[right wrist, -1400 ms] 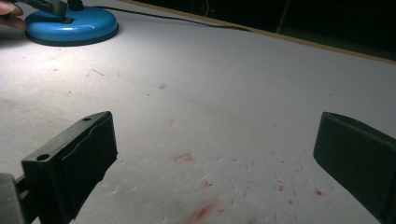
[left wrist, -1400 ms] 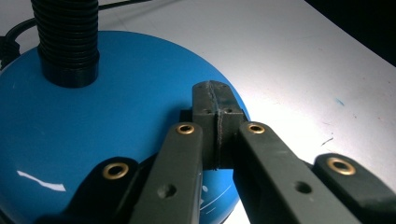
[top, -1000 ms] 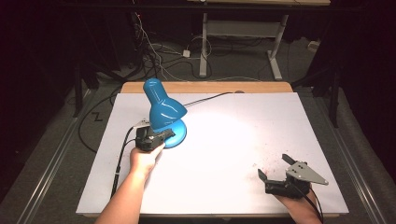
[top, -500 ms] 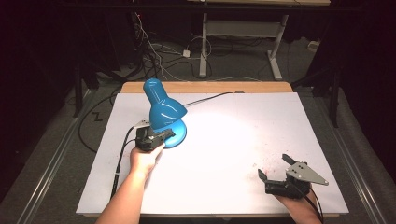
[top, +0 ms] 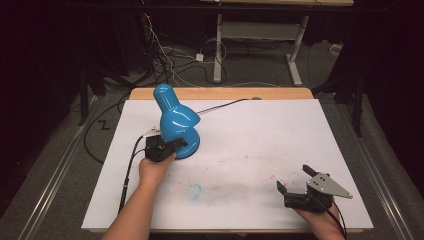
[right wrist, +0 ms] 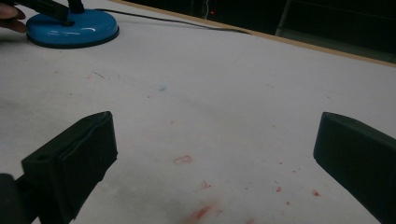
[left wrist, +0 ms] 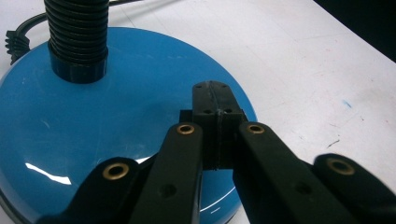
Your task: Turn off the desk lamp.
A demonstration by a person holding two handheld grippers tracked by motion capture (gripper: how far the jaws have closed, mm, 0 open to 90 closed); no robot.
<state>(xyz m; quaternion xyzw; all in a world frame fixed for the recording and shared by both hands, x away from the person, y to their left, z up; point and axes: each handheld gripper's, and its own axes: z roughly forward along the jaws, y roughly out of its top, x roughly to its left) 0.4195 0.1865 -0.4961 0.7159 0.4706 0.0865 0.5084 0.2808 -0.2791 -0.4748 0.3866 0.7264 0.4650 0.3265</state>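
The white paper-covered table (top: pixel 260 150) carries one thing that matters here: a glossy blue desk lamp (top: pixel 175 122) with a cone-shaped shade, standing upright toward the table's left and far side, its black power cord (top: pixel 222 105) trailing off the far edge. Its round blue base (left wrist: pixel 93 126) sits flat on the paper, and a ribbed black flexible neck (left wrist: pixel 78 32) rises from it.

The left gripper (top: pixel 170 147) lies over the near edge of that base. In the left gripper view its jaws are brought together, pad against pad, resting on top of the base's blue surface with nothing pinched between them (more a press than a grip, as far as I can judge). So the contact with the lamp is made; whatever it is meant to do, a push, a slide or a press on a switch, looks barely begun, since the lamp stands square and undisturbed.

The right gripper (top: pixel 300 195) rests well apart at the near right corner, jaws spread wide and empty over bare paper marked with small red stains (right wrist: pixel 201 212). It has no part in the work yet.
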